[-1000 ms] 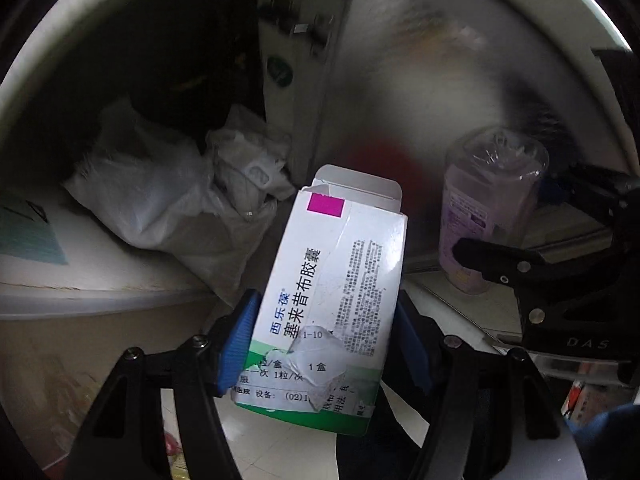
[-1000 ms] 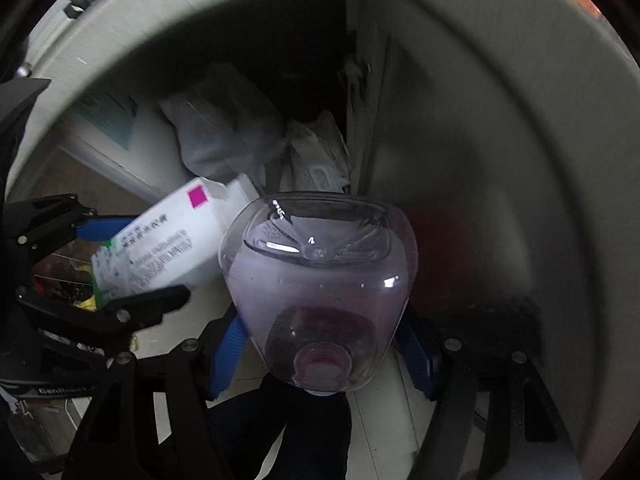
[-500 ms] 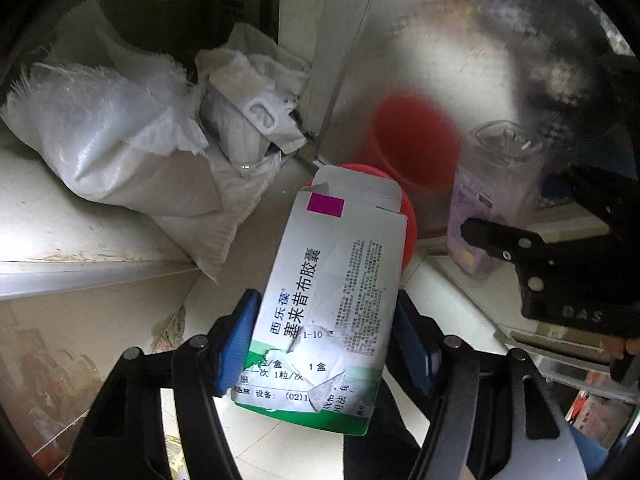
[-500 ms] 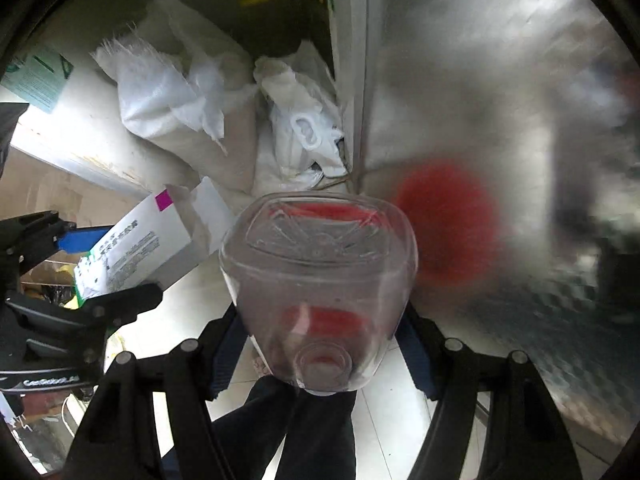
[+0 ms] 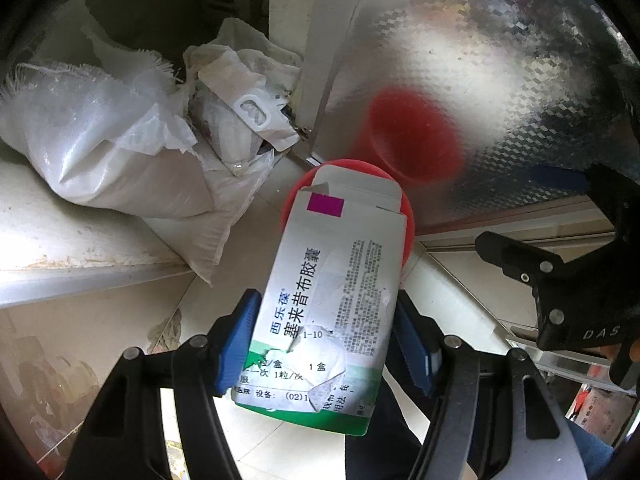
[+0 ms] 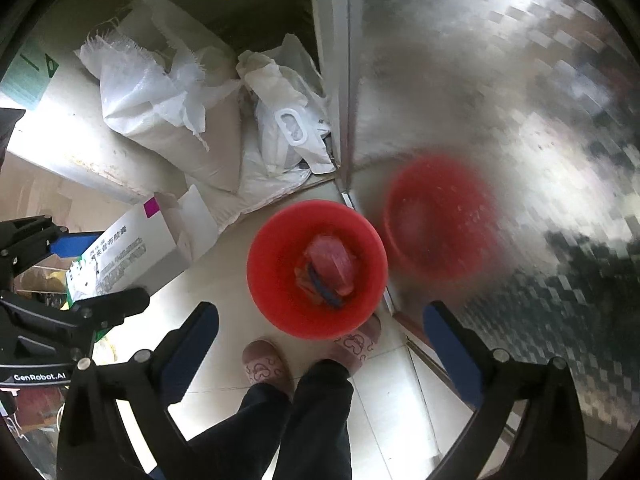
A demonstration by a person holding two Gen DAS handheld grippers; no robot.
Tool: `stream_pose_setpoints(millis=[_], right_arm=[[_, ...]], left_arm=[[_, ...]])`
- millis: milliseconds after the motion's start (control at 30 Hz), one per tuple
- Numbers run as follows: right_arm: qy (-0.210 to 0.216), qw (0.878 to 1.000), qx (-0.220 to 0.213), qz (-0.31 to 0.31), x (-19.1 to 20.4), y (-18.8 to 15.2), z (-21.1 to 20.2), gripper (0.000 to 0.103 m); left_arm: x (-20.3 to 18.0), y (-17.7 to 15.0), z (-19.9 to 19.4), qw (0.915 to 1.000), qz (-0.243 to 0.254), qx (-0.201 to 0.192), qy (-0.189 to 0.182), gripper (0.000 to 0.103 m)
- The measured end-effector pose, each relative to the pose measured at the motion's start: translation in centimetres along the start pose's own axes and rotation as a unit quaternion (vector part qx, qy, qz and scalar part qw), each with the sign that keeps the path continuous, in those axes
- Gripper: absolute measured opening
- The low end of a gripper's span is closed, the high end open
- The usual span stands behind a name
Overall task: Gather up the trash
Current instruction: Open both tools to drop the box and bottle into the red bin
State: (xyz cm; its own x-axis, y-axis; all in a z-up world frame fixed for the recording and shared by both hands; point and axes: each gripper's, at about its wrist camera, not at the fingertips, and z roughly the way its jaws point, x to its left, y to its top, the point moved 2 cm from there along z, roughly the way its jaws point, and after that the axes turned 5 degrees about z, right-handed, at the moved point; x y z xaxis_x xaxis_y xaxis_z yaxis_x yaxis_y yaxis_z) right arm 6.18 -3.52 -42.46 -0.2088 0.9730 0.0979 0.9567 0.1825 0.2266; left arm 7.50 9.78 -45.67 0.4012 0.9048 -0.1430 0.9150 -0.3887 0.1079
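My left gripper (image 5: 326, 344) is shut on a white and green medicine box (image 5: 332, 304) with a torn label, held above the red bin (image 5: 406, 216), which shows only as a rim behind the box. In the right wrist view my right gripper (image 6: 320, 328) is open and empty above the red bin (image 6: 272, 240). A clear plastic bottle (image 6: 330, 266) lies inside the bin on other scraps. The left gripper (image 6: 80, 272) with the box (image 6: 128, 256) is at the left of that view.
The bin stands on a tiled floor against a shiny metal panel (image 6: 500, 100) that mirrors it. White sacks and bags (image 6: 192, 120) pile up behind it. The person's slippered feet (image 6: 264, 364) are just in front of the bin.
My right gripper has opened and the clear bottle has dropped from it into the red bin. Both grippers have moved over the bin. The left still holds the box.
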Motion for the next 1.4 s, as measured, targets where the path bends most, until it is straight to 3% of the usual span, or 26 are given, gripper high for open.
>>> stream_pose_setpoints(millis=[667,833,967,1133,1400], right_arm=[[-0.01,0.999,0.017,0.04,-1.2,-0.6,1.3,0.102],[-0.012,0.999,0.017,0.045,-1.1,-0.8,1.5,0.102],[-0.011,0.999,0.019,0.048,-1.2,-0.9,1.7,0.102],[-0.011,0.999,0.023,0.047,-1.3,-1.1,1.8,0.102],[-0.004,0.999,0.014,0.035,-0.5,-1.3,-0.6,0.102]], left_arm=[[-1.3,1.7,1.9,0.9994,0.033,0.005,-0.004,0.066],[-1.0,2.1,2.2,0.9995,0.033,0.001,-0.002,0.082],[-0.9,2.2,2.4,0.9995,0.032,-0.002,-0.001,0.085],[-0.8,1.9,1.9,0.9998,0.02,-0.009,0.0,0.103],[-0.7,0.5,-1.6,0.9998,0.007,-0.018,0.007,0.103]])
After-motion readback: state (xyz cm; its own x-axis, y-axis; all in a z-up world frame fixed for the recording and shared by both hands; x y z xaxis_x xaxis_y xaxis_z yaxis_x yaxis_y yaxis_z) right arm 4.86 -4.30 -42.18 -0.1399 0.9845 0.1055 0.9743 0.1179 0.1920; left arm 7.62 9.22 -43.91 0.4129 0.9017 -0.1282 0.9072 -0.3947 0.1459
